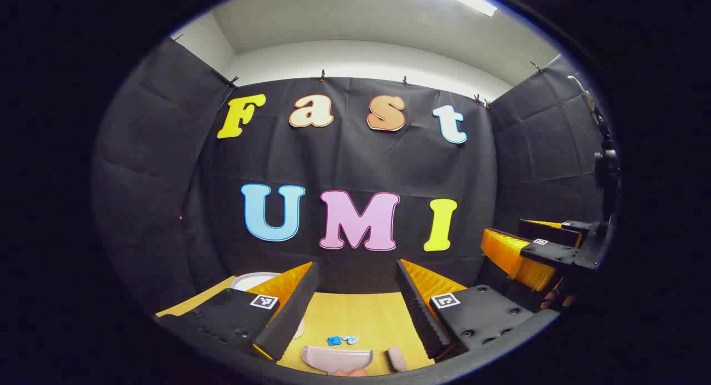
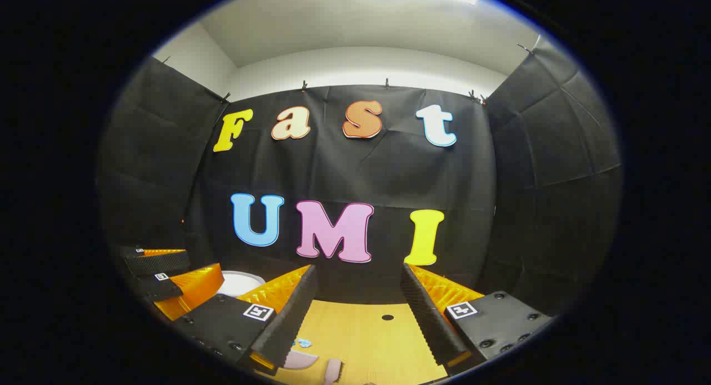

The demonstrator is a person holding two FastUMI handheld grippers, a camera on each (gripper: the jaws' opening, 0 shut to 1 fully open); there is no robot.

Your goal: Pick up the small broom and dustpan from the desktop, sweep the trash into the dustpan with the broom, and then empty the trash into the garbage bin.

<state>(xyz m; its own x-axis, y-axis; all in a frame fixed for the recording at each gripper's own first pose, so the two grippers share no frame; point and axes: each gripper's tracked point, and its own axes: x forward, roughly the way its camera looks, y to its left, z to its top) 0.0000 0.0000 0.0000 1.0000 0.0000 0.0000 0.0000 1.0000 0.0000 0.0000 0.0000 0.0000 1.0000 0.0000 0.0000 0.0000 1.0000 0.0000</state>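
Hand-held gripper, left (image 1: 355, 301), poised wide open and empty above the yellow tabletop (image 1: 361, 315), level and facing the back wall; right hand-held gripper (image 2: 355, 307) likewise spread, nothing between its fingers, held alongside at about the same height, seen at the right edge of the left gripper view. Dustpan (image 1: 337, 358) lying low in the left gripper view, directly ahead of the open fingers, with the broom (image 1: 396, 358) just beside it to the right and blue trash (image 1: 341, 340) just beyond the pan's mouth. Same trio glimpsed low in the right gripper view: dustpan (image 2: 300, 359), broom (image 2: 333, 369), trash (image 2: 303, 343) near the left finger. White bin (image 1: 254, 280) standing farther back on the left. Pickup not yet begun. Risks from here: light trash scattered by a careless descent, dustpan nudged into the scraps by a finger, broom and pan lying close enough for one gripper to knock the other's target, and crowding between the two grippers when both reach down together.
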